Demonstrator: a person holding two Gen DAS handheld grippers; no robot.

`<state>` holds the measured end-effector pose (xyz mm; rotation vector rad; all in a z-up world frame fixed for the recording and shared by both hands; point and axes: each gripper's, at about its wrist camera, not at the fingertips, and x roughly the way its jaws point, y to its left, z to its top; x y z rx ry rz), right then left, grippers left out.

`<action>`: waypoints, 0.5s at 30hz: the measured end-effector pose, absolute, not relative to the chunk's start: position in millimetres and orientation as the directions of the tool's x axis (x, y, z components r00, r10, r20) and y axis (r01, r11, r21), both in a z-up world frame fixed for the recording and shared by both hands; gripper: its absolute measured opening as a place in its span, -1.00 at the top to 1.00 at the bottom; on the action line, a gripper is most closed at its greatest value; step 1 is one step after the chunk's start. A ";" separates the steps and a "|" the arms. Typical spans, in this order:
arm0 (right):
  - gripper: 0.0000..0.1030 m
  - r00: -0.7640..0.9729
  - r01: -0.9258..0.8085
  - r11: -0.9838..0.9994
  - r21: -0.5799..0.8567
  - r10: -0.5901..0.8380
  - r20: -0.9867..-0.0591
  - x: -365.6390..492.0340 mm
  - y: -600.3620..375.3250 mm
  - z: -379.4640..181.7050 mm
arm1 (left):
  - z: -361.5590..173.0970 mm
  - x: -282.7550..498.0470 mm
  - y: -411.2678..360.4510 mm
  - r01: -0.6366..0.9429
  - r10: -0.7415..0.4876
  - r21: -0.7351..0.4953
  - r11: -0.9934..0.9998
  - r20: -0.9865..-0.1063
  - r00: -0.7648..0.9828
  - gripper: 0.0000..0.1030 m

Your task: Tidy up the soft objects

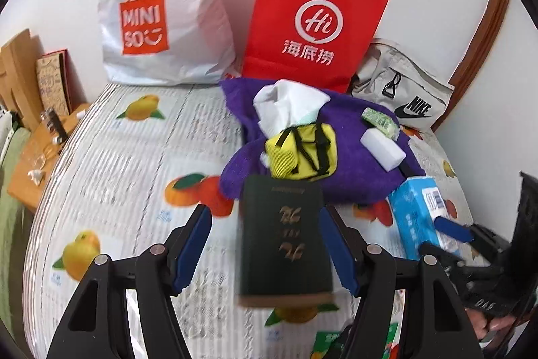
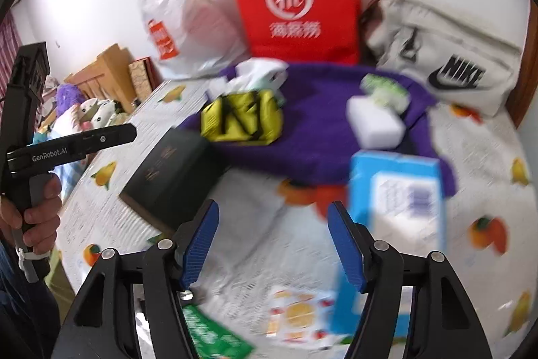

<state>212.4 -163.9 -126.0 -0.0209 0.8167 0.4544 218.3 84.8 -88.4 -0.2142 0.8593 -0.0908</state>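
A purple towel [image 1: 349, 137] lies on the fruit-print table [image 1: 127, 157], also in the right wrist view [image 2: 312, 127]. On it lie a small yellow bag [image 1: 302, 153] [image 2: 242, 118], white tissue [image 1: 289, 105], a white sponge [image 1: 381, 148] [image 2: 375, 123] and a green packet [image 1: 380, 121]. A dark green book [image 1: 285, 238] [image 2: 175, 177] lies between my left gripper's open fingers; contact is unclear. My left gripper [image 1: 265, 244] is open. My right gripper [image 2: 272, 244] is open and empty, beside a blue tissue pack [image 2: 396, 217] [image 1: 420, 214].
A white Miniso bag [image 1: 164, 9], a red paper bag [image 1: 309, 19] and a grey Nike pouch [image 1: 403, 93] stand at the back against the wall. A wooden shelf [image 1: 30, 157] and plush toys [image 2: 87, 113] are at the left. Packets [image 2: 299, 315] lie at the front.
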 end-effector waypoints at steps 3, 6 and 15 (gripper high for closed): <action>-0.51 0.590 -0.403 0.904 0.143 0.377 -0.714 207.0 -146.6 -140.0 | -92.4 208.3 92.7 -0.005 -0.167 -0.224 0.975 -0.740 0.652 -0.26; -0.56 0.594 -0.421 0.901 0.102 0.359 -0.720 204.2 -132.4 -152.0 | -97.8 199.6 103.2 -0.013 -0.161 -0.223 0.975 -0.743 0.650 -0.26; -0.56 0.544 -0.510 0.860 0.010 0.332 -0.770 218.3 -100.8 -188.4 | -110.9 183.7 126.7 -0.029 -0.168 -0.249 0.968 -0.733 0.659 -0.26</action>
